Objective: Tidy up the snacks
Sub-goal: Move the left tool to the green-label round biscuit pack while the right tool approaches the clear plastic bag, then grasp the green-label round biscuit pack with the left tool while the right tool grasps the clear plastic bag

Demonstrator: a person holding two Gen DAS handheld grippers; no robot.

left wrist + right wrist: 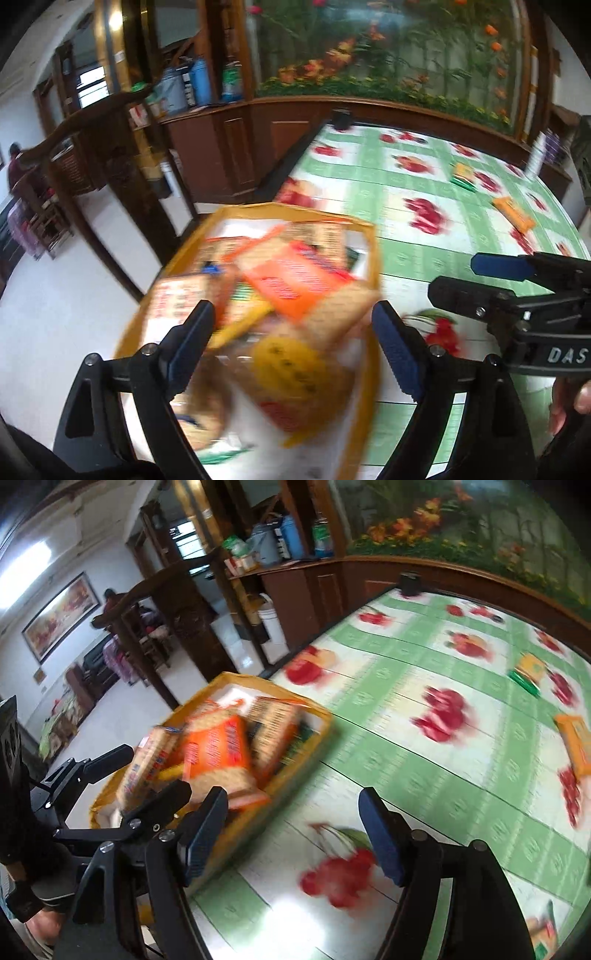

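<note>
Yellow basket (371, 236) full | left tool (293, 343) open above | right tool (293, 834) empty

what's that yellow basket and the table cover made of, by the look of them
Yellow basket: probably thin moulded plastic; its rim is slim and evenly coloured, though blur hides any texture.
Table cover: likely glossy vinyl or oilcloth; printed green checks and red fruit, with bright window glare on it in the right wrist view.
</note>
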